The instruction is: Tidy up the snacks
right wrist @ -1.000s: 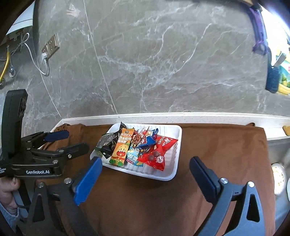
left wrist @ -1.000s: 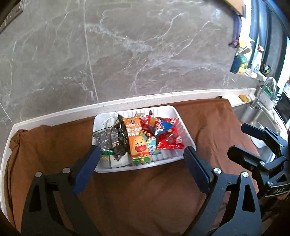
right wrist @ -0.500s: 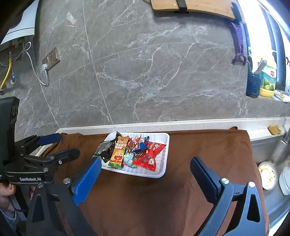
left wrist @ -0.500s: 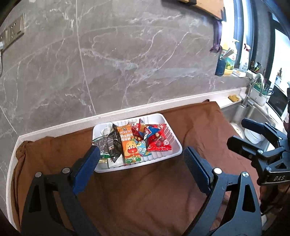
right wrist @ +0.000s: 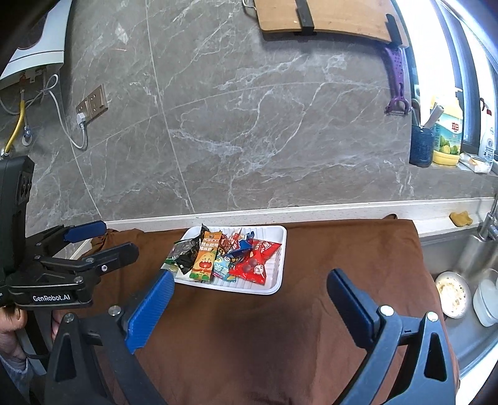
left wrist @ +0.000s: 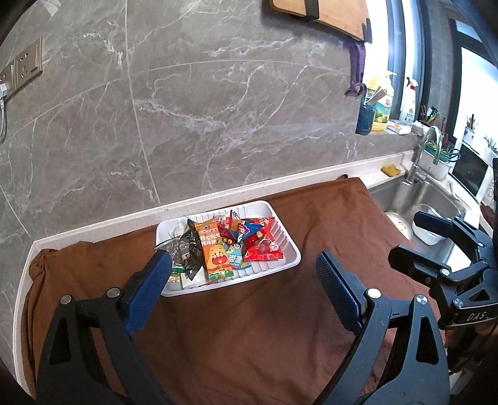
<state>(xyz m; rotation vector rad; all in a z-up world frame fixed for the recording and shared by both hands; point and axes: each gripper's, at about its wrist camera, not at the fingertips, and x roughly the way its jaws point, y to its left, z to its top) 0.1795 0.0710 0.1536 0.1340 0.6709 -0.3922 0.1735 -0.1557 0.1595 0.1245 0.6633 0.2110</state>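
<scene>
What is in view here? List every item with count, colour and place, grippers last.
tray: one, white, on the brown cloth near the wall
snack packets: several, orange, red, black, blue and clear, piled in the tray
cloth: one, brown, covering the counter
cutting board: one, wooden, hung on the wall
peeler: one, purple, hung below the board
utensil cup: one, dark blue, on the ledge at right
sink: one, steel, right of the cloth, dishes inside
wall sockets: one panel, gold-toned, left wall
left gripper: one, black with blue pads, open, above the cloth
right gripper: one, black with blue pads, open, above the cloth
</scene>
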